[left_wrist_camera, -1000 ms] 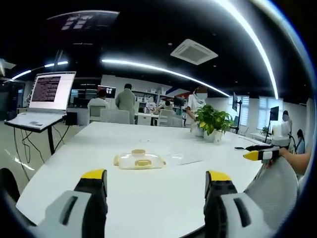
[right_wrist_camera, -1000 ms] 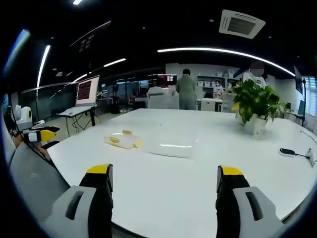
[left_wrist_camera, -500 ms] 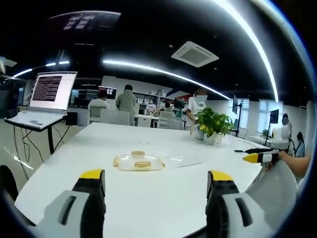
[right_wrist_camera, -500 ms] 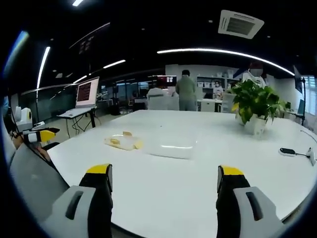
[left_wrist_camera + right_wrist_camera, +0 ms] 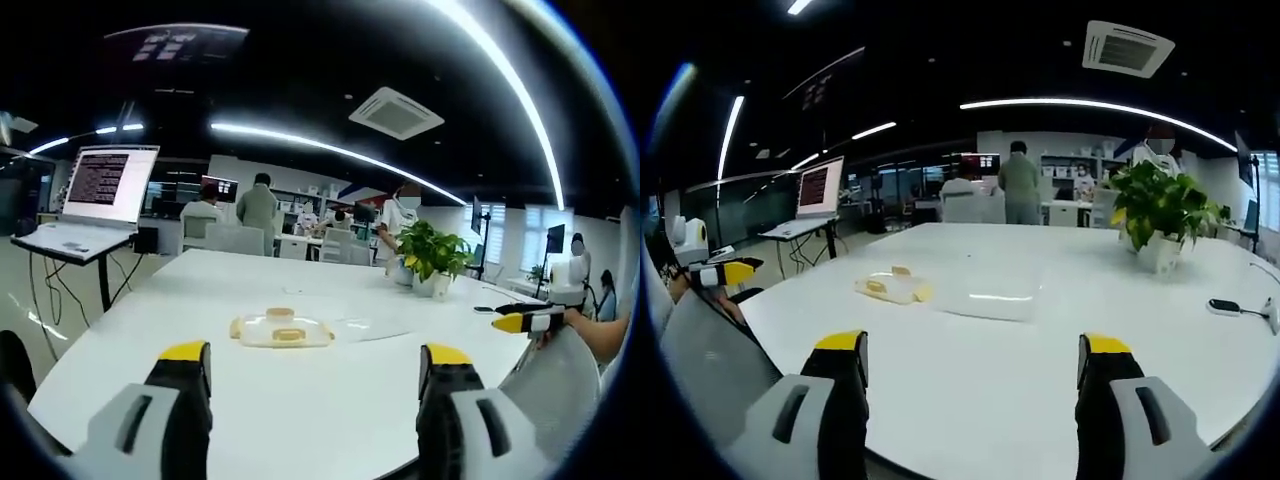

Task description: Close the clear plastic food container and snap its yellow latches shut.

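In the left gripper view, the left hand-held gripper point(image 5: 312, 375) has its jaws spread apart with nothing between them. The clear container point(image 5: 281, 328) with yellow latches lies on the white table point(image 5: 150, 320), well ahead, slightly left of centre. In the right gripper view, the right hand-held gripper point(image 5: 972, 372) also gapes empty; the container point(image 5: 893, 288) lies ahead to its left, a clear lid point(image 5: 985, 299) just beside it.

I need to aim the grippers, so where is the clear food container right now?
The clear food container lies on the white table, ahead of the left gripper, with the potted plant beyond to the right.
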`<move>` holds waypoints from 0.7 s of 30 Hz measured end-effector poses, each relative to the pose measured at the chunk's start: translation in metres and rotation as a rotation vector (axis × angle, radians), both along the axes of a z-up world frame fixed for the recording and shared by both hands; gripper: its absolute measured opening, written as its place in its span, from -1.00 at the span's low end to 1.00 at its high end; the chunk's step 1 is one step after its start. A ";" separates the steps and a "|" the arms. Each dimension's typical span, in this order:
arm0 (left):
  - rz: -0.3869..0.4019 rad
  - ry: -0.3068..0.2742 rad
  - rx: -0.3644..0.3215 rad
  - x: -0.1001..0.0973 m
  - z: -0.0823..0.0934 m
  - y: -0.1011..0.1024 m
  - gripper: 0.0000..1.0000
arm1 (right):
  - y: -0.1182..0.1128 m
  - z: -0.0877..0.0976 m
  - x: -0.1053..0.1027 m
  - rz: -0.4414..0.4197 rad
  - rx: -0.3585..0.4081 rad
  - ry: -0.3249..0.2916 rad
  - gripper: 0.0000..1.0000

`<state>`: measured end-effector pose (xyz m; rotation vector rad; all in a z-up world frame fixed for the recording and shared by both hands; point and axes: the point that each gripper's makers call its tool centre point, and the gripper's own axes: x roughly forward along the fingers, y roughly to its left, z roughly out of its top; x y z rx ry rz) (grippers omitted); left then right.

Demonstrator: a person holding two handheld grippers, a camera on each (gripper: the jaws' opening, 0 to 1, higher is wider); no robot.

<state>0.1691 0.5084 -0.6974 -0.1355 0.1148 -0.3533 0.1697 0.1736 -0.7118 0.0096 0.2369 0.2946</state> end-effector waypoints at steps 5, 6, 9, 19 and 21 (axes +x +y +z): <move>0.012 -0.008 -0.007 0.000 0.002 0.001 0.64 | 0.001 -0.003 0.000 0.010 -0.009 0.013 0.68; 0.012 -0.007 -0.007 0.000 0.002 0.001 0.64 | 0.001 -0.003 0.000 0.011 -0.011 0.015 0.68; 0.007 -0.002 -0.005 0.000 0.001 0.000 0.62 | 0.002 -0.005 0.000 0.020 -0.013 0.021 0.65; -0.003 0.013 0.008 0.001 -0.001 -0.002 0.60 | 0.002 -0.006 0.001 0.022 -0.010 0.029 0.60; -0.006 0.016 0.011 0.001 -0.001 -0.003 0.58 | 0.001 -0.006 0.001 0.020 -0.012 0.030 0.59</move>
